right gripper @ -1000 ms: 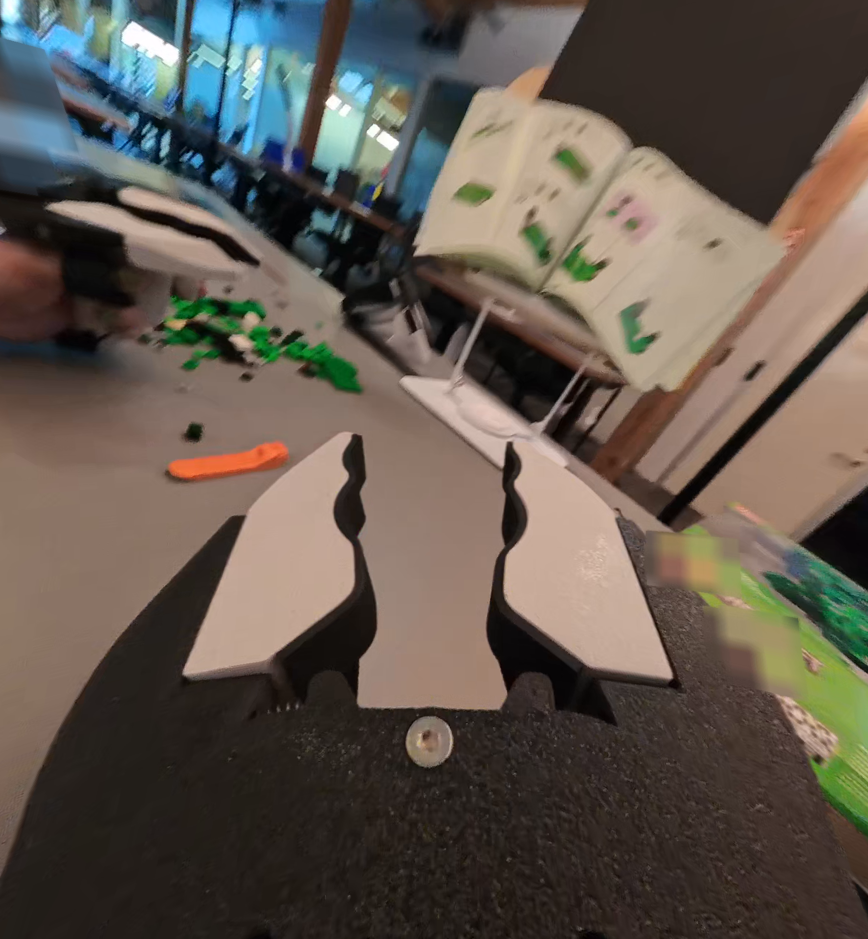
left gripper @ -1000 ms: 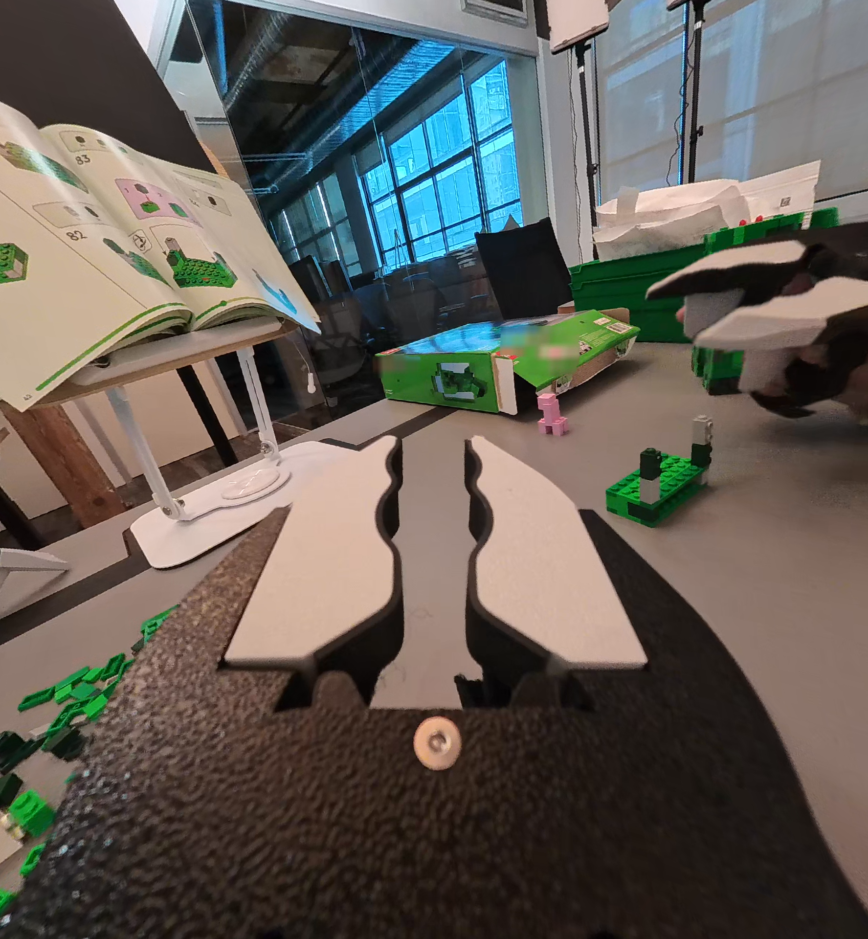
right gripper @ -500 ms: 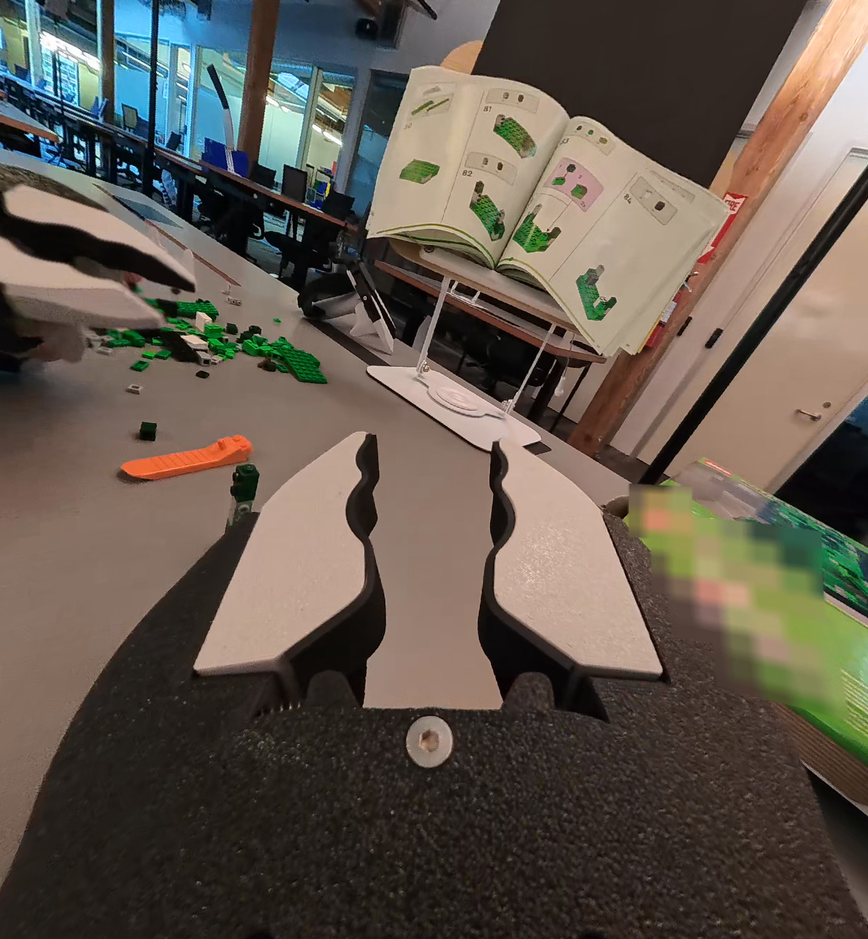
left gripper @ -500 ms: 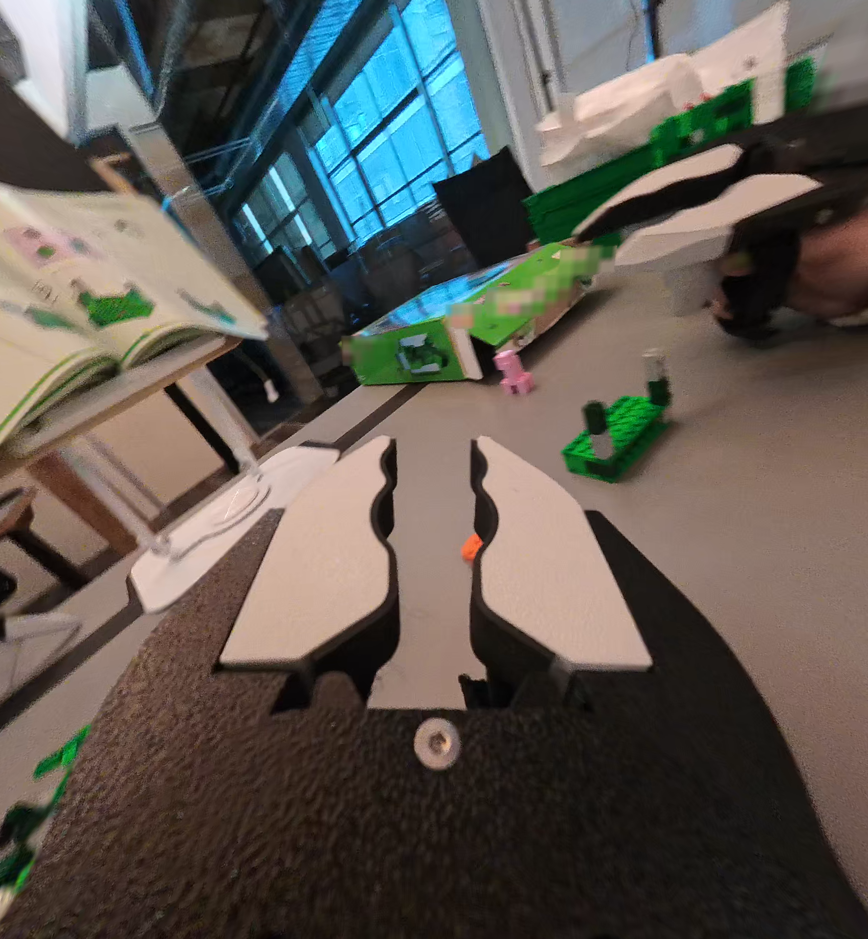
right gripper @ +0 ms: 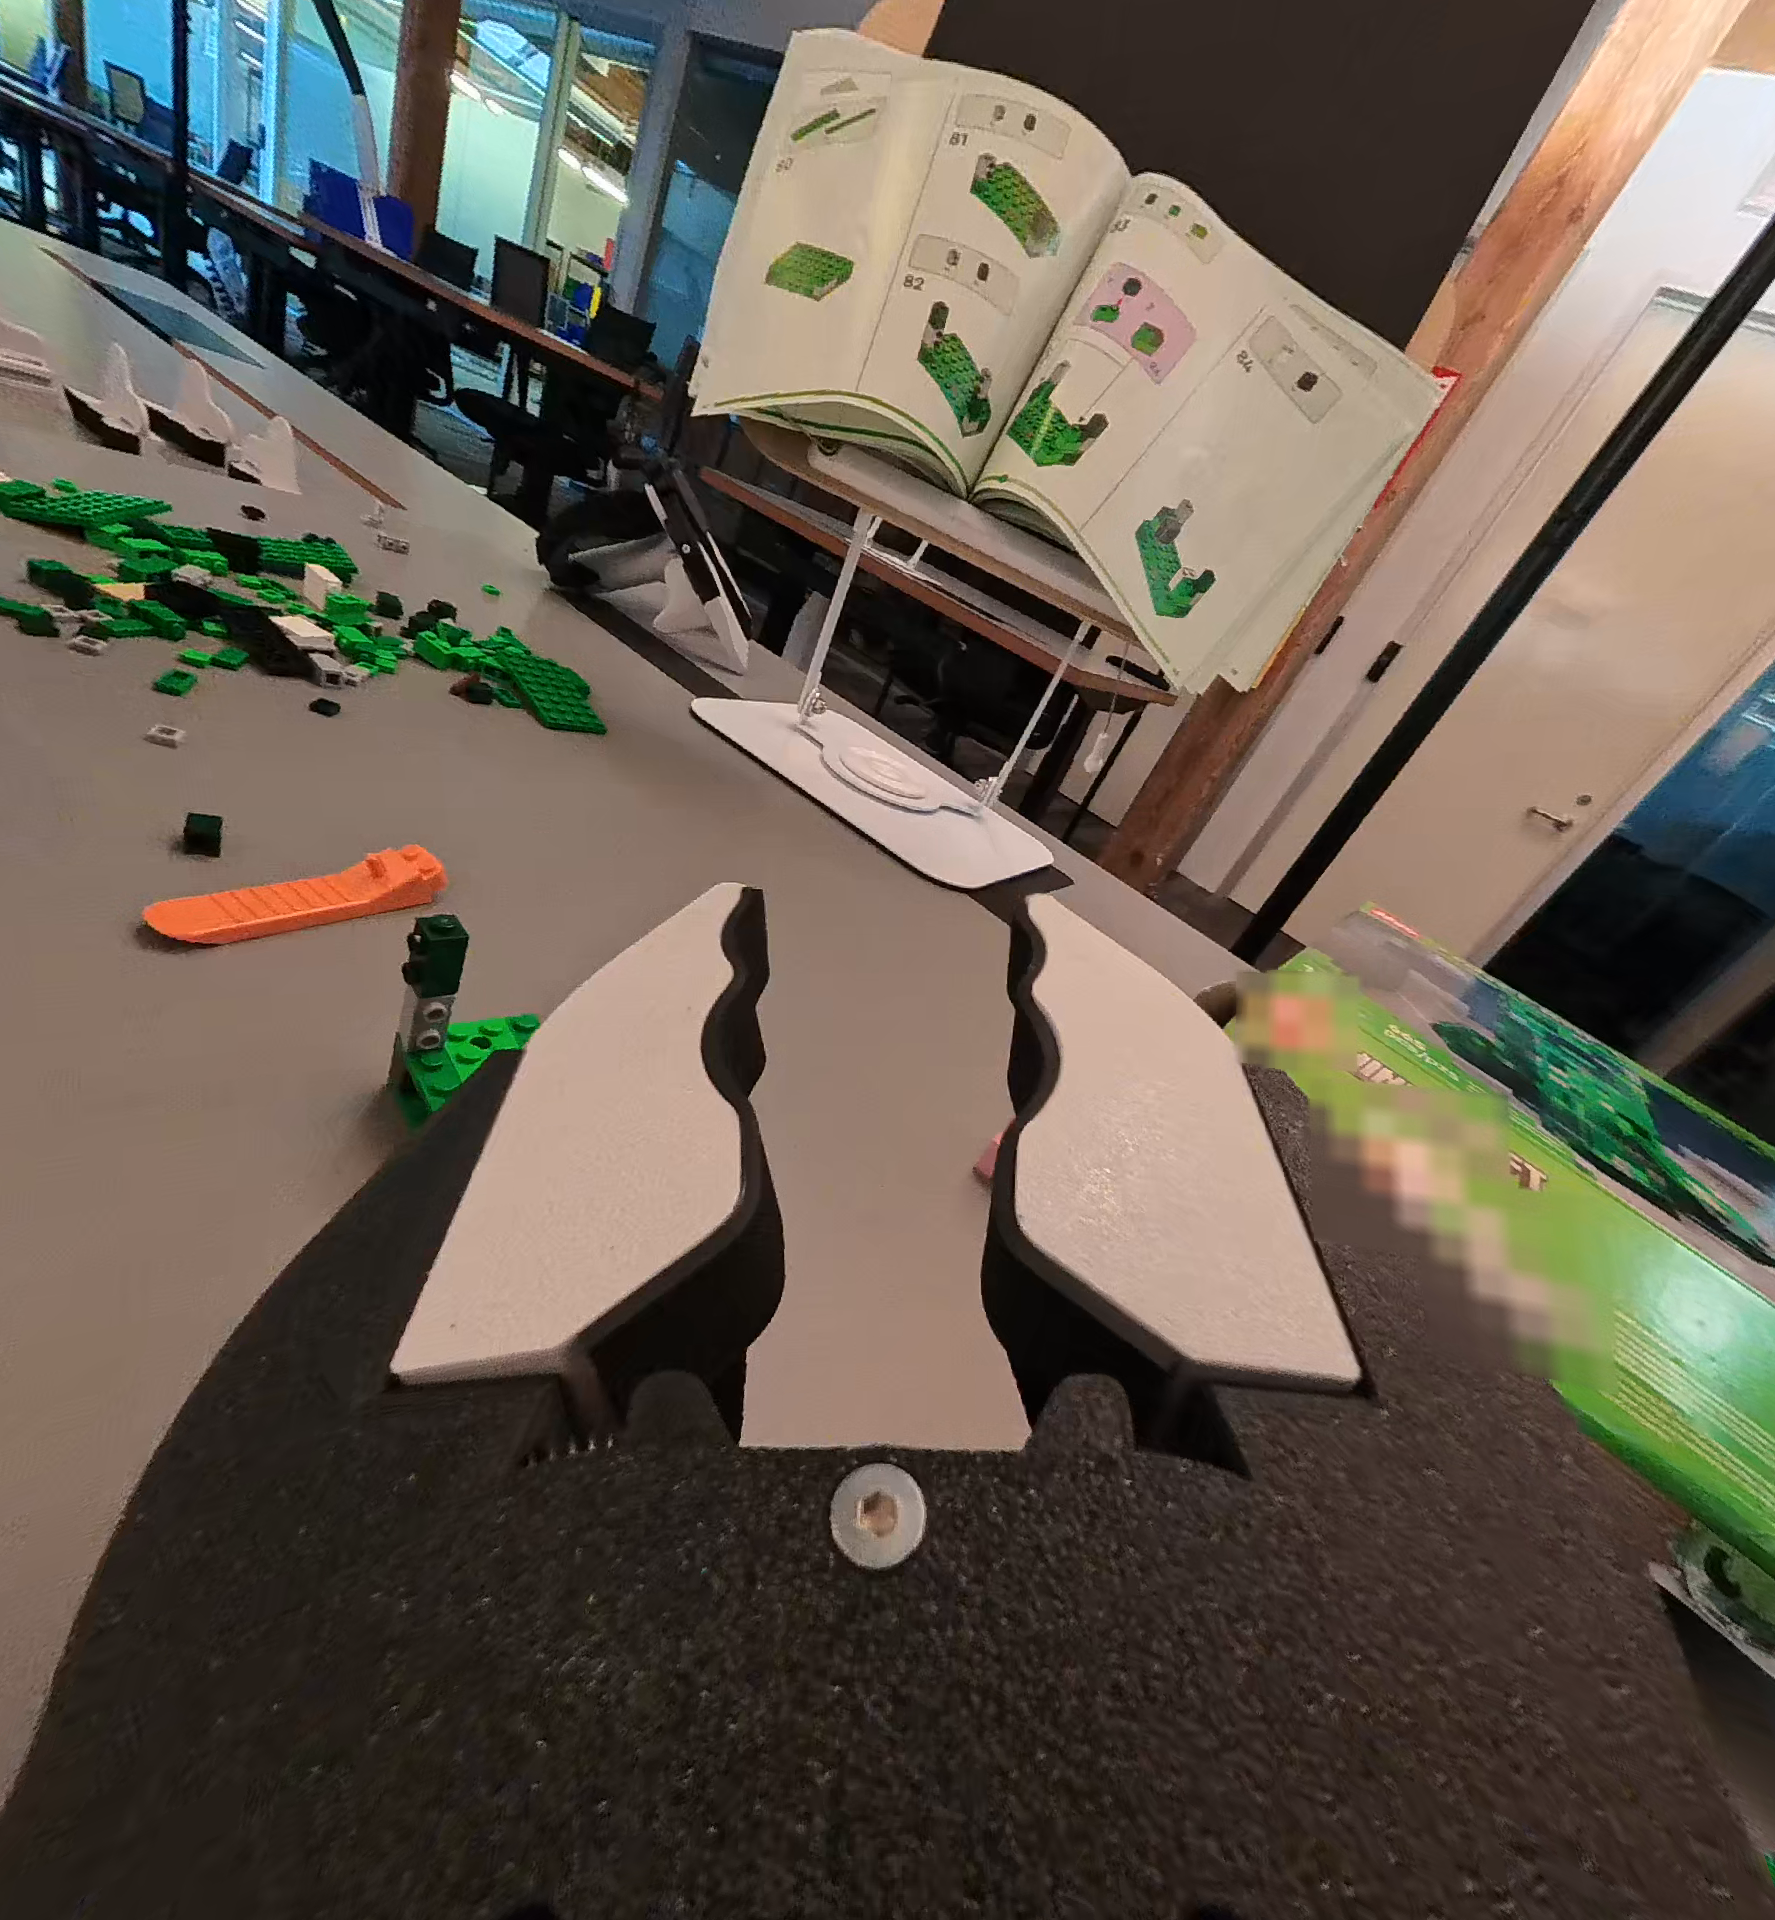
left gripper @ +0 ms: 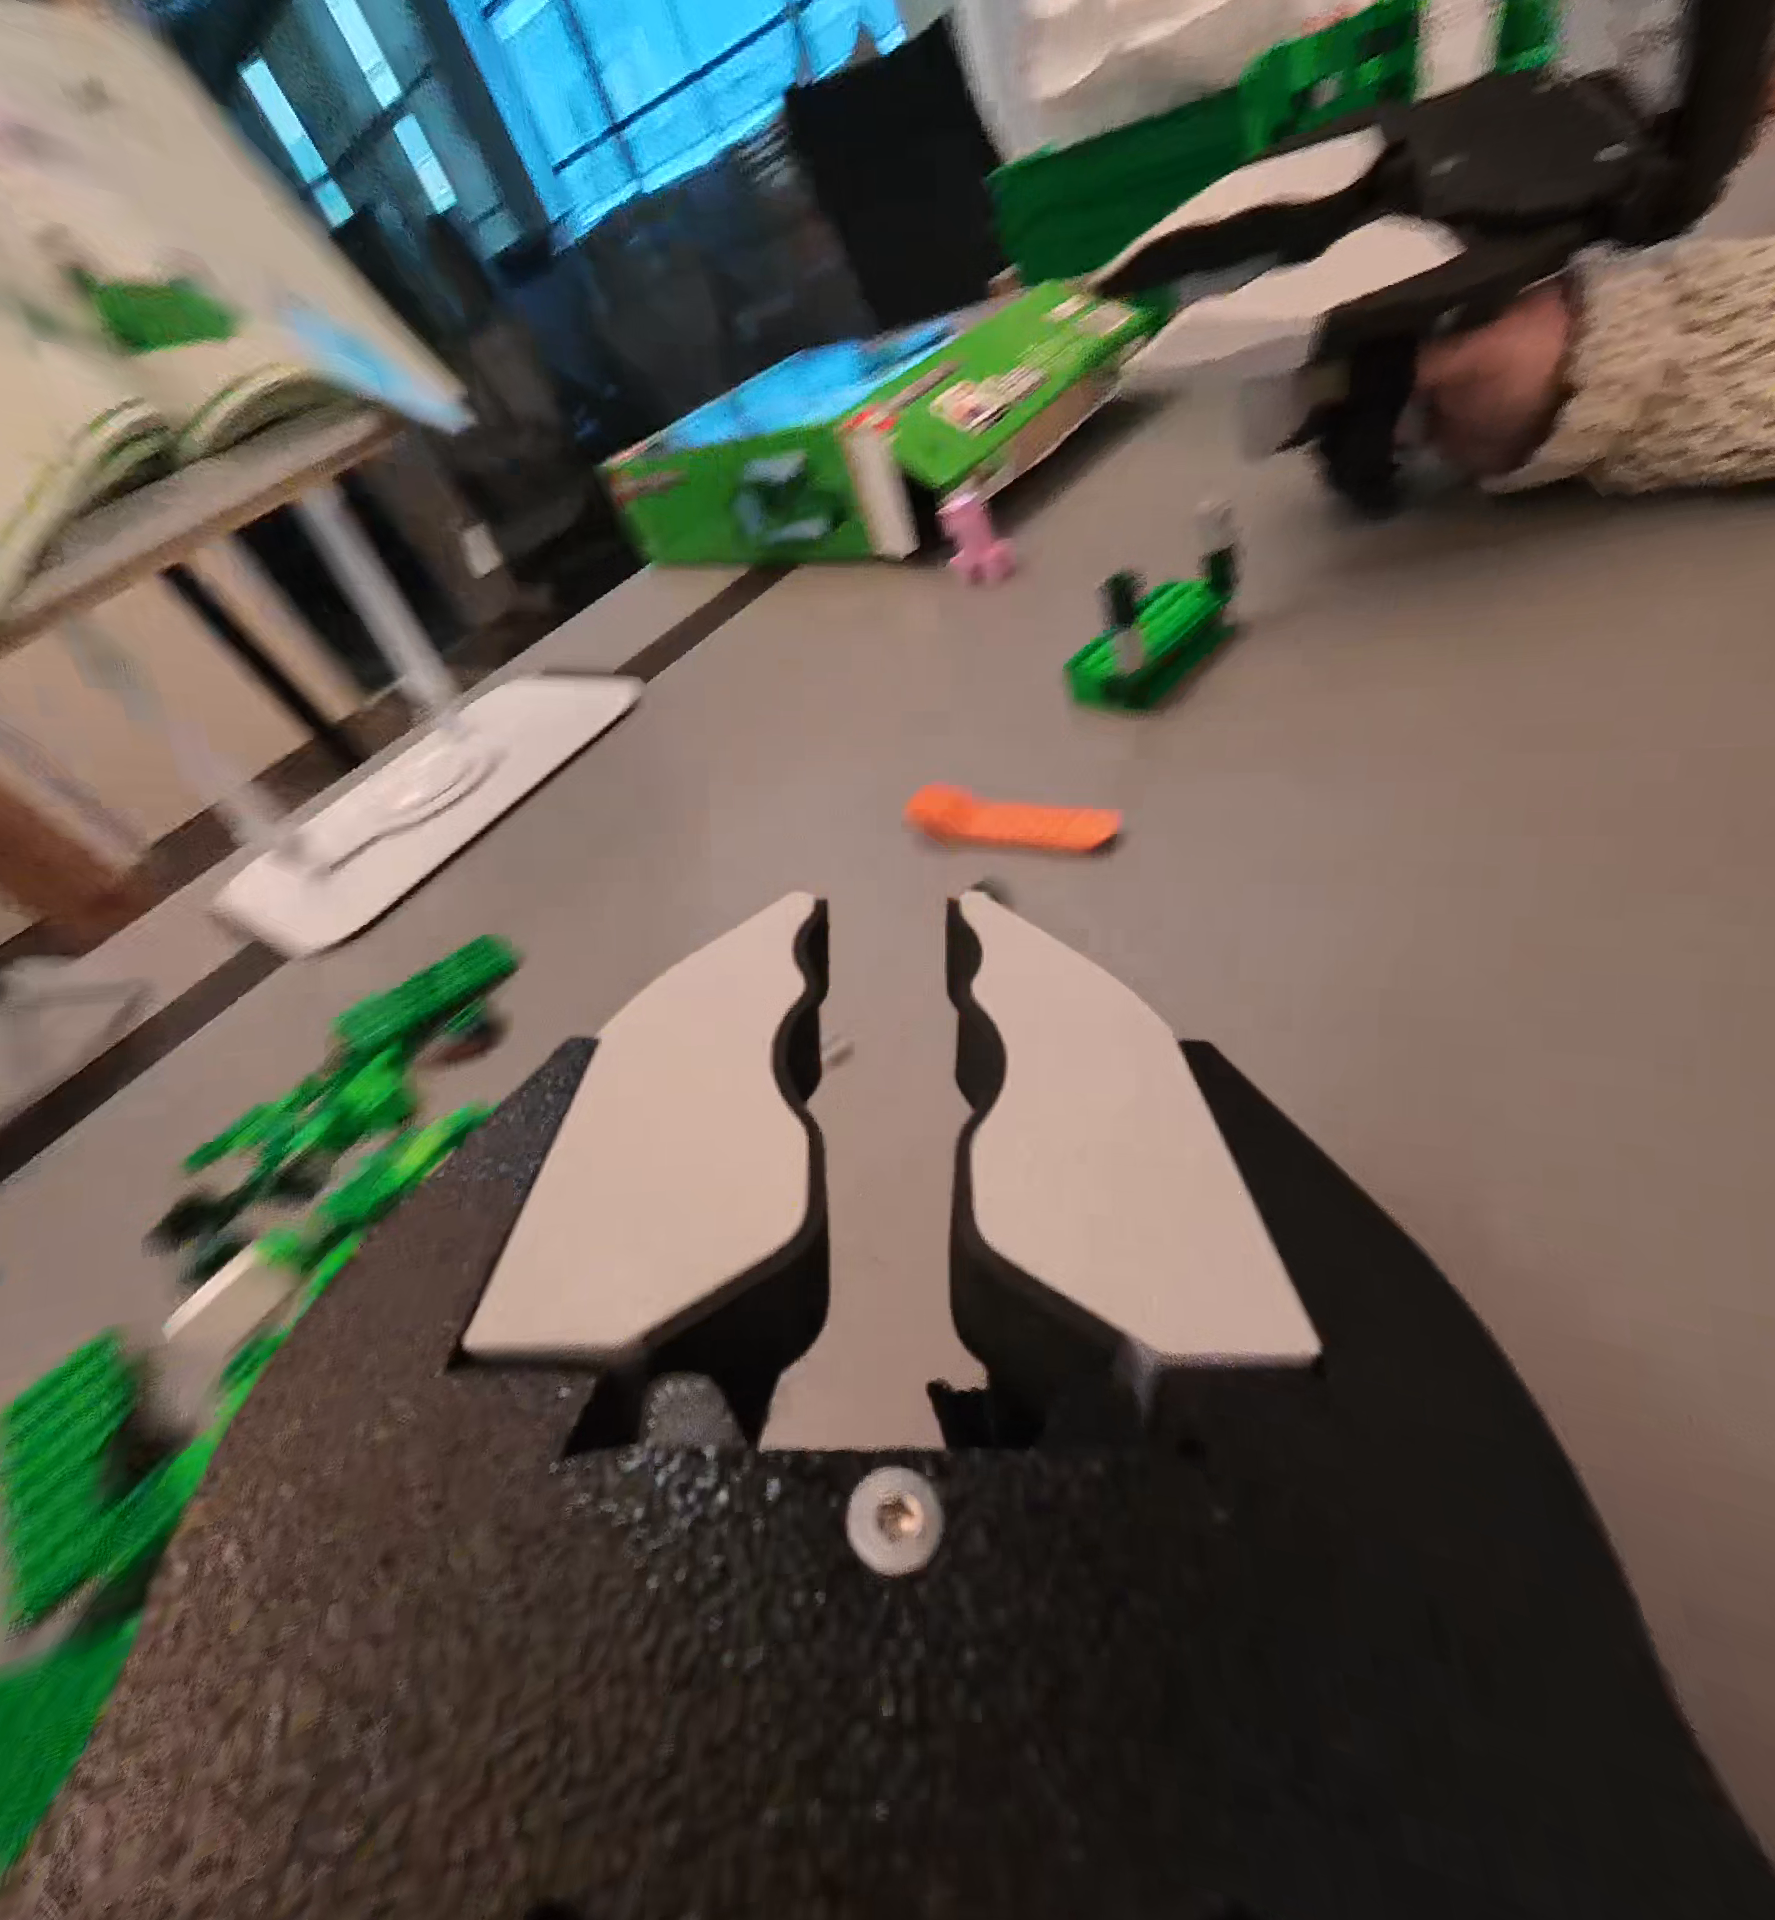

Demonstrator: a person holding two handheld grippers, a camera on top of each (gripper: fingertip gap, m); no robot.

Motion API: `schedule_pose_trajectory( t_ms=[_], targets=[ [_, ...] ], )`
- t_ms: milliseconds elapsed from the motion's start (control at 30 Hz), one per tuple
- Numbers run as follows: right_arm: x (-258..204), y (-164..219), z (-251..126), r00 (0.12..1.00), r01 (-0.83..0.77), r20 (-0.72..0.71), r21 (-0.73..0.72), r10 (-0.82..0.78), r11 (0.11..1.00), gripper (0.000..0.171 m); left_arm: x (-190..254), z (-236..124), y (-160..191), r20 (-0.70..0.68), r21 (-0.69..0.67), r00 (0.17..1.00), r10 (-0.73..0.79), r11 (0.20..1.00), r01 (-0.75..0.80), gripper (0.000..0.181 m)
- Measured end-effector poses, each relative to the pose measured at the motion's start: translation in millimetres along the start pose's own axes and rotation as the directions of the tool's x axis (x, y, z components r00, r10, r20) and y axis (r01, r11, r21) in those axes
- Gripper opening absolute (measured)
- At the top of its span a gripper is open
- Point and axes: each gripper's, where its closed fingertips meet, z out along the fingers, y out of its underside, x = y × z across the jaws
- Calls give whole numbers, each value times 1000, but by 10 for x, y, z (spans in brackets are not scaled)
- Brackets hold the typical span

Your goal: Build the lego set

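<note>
The small green build [right gripper: 457, 1044], a green plate with a dark green and grey post [right gripper: 433, 977], stands on the grey table just left of my right gripper's left finger. My right gripper [right gripper: 883, 914] is open and empty, low over the table. The blurred left wrist view shows the build [left gripper: 1153, 644] far ahead. My left gripper [left gripper: 888, 914] is open and empty, with loose green bricks [left gripper: 343, 1101] at its left. The right gripper [left gripper: 1278, 229] shows at the upper right, held by a hand.
An orange brick separator [right gripper: 291, 904] [left gripper: 1013, 826] lies between the grippers. The loose brick pile [right gripper: 239, 603] lies far left. The instruction book [right gripper: 1018, 343] rests on a white stand [right gripper: 872, 790]. The green box [right gripper: 1589, 1247] lies at right. A pink figure [left gripper: 976, 535] stands by the box. Left tips to right tips: about 25 cm.
My left gripper has drawn back toward the loose brick pile and left the right wrist view. My right gripper has come closer to the green build. Both stay open.
</note>
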Motion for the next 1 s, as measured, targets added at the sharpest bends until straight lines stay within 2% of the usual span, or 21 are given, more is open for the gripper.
schedule_pose_trajectory(
  t_ms=[100,167,300,433,567,633,700,833,1000],
  targets=[
    [7,2,15,1000,17,-16,-5,-17,1000,44,-634,-471,274,216,-118,976,12,993,14,15],
    [13,2,26,999,24,-24,-6,-24,1000,43,-956,-721,499,286,-208,958,-24,974,87,16],
    [-5,19,23,999,35,-21,-18,-36,999,43,-1147,-917,867,271,-344,946,-179,899,269,26],
    [-101,58,27,997,67,31,-36,-65,997,42,-1063,-791,1004,228,-417,950,-213,861,293,22],
    [-176,57,31,995,70,78,-31,-68,997,42,-1168,-604,1158,213,-556,976,-50,815,163,25],
    [-190,38,19,994,52,93,-17,-50,998,41,-1240,-544,1209,192,-611,981,-15,780,132,24],
    [-200,16,6,994,27,110,-3,-27,1000,41,-1292,-519,1278,185,-662,981,-51,732,163,28],
    [-223,-43,-24,990,-11,142,34,6,999,41,-1377,-454,1273,152,-682,986,-63,715,151,26],
    [-245,-103,-57,984,-49,175,70,36,996,40,-1395,-398,1371,140,-713,979,-147,671,203,29]
  ],
)
